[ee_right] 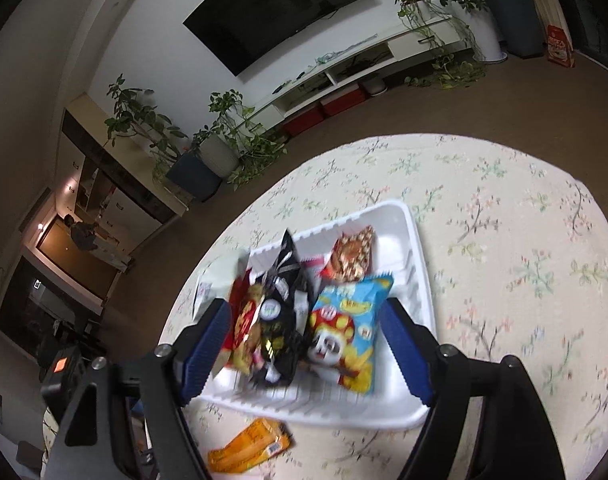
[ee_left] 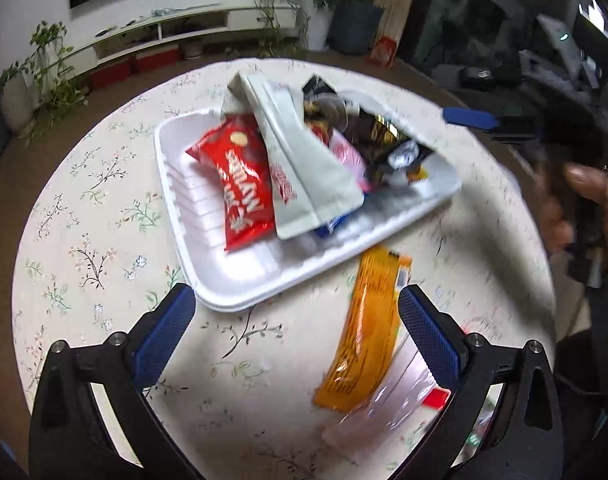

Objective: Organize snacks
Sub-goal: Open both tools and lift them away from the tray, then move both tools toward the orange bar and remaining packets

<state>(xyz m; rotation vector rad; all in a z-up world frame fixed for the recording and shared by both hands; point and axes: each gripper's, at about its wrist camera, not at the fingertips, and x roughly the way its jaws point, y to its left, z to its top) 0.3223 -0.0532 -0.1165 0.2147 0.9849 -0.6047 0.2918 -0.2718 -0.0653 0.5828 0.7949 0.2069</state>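
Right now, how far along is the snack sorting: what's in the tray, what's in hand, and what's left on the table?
Mostly done: the white tray already holds the red packet, white pouch, black bag and blue bag. Nothing is in hand: the left tool and the right tool are both open and empty. Left on the table: the orange packet and a clear wrapper beside it.

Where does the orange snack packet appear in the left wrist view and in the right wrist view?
Left wrist view: the orange snack packet lies on the tablecloth at lower right, outside the tray, near the right finger.
Right wrist view: the same packet lies at the bottom, left of centre, outside the tray's near rim.
Shared landmark: the white foam tray with snacks.
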